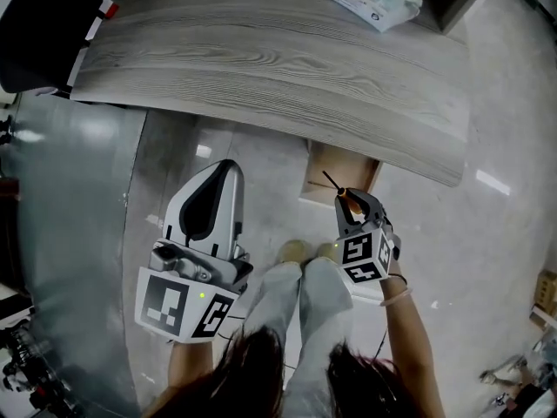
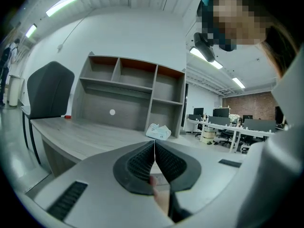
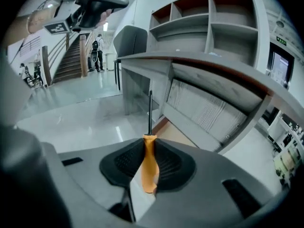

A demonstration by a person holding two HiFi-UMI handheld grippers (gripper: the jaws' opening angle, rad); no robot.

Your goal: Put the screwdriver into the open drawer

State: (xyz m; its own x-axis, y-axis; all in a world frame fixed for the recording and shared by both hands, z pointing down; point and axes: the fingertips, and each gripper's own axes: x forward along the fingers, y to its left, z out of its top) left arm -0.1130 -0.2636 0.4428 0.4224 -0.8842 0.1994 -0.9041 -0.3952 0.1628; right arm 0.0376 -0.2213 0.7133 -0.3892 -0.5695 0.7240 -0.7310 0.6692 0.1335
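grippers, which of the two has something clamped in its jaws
The right gripper: its jaws are shut on the orange-handled screwdriver, dark shaft pointing forward. The left gripper has its jaws pressed together with nothing between them.

Left gripper (image 1: 228, 169) closed, empty; right gripper (image 1: 347, 200) clamped.

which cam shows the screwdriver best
The right gripper view: the screwdriver fills the centre, orange handle clamped between the jaws, dark shaft pointing forward. The head view shows it small, by the open drawer. The left gripper view doesn't show it.
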